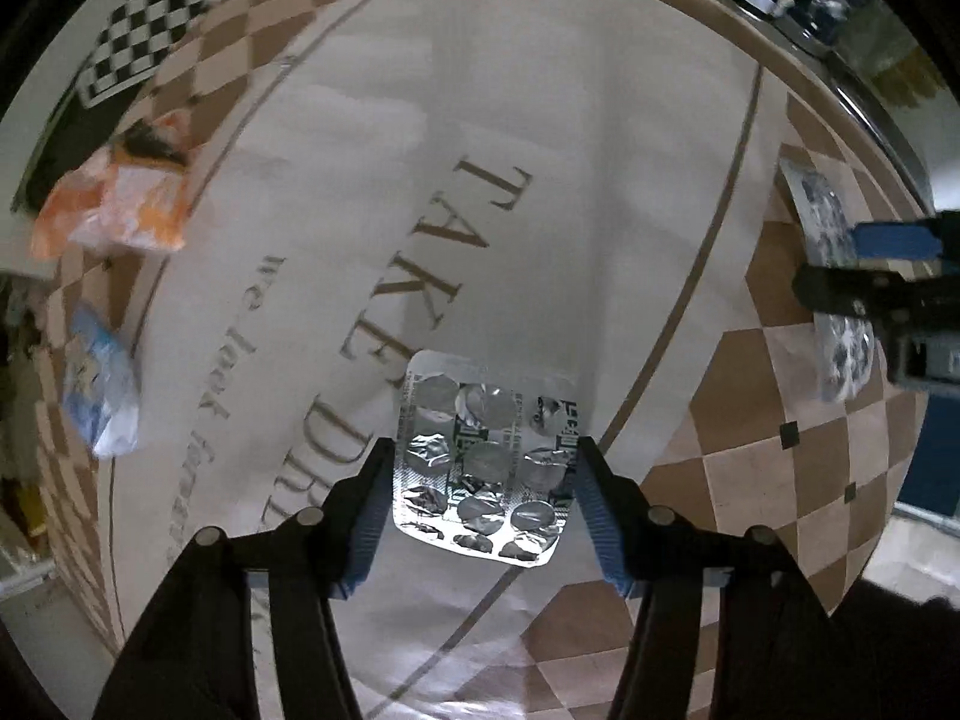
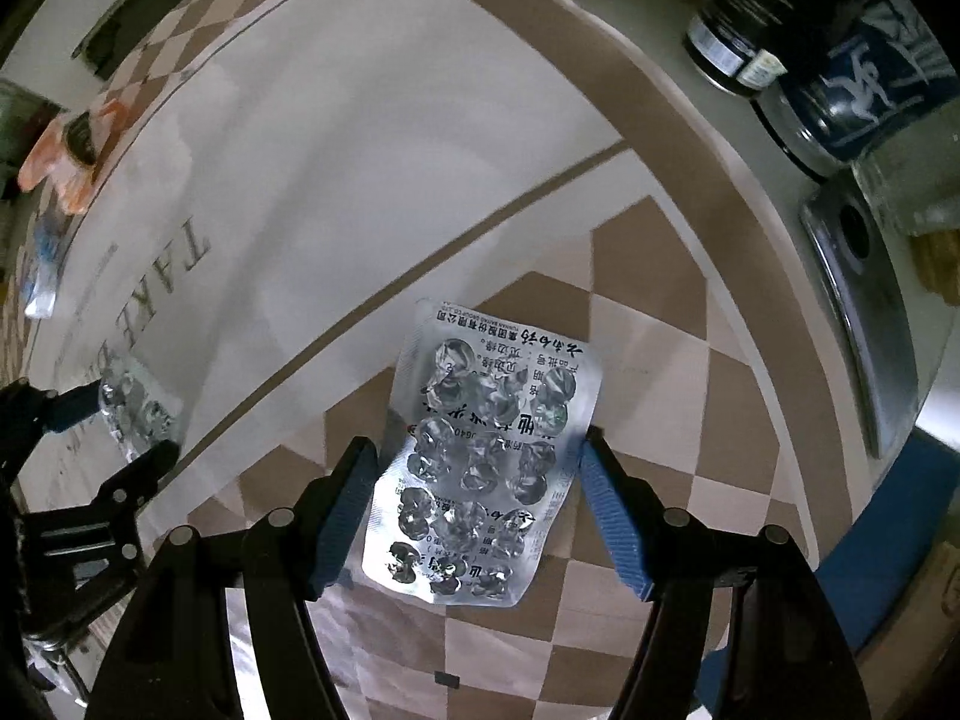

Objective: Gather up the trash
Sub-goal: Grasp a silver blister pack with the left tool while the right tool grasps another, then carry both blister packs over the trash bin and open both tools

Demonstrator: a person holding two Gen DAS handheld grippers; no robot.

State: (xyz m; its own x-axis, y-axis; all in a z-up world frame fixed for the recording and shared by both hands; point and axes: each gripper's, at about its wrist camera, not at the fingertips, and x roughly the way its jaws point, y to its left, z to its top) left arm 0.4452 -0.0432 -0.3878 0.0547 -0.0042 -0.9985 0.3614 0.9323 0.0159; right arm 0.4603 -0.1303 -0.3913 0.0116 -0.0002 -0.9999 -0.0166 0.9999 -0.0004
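Two used pill sheets lie on the tablecloth (image 1: 540, 120), each low in frame centre: one (image 1: 486, 459) between the spread left gripper (image 1: 485, 450), another (image 2: 486, 468) between the spread right gripper (image 2: 480, 450).

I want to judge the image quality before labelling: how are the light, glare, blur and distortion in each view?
Left wrist view: dim; foil glare on the blister pack; orange wrapper and blue wrapper smeared near the rim; mat lines bent by fisheye. Right wrist view: equally dim; the second blister pack is sharp, its print readable; jars softer at the edge.
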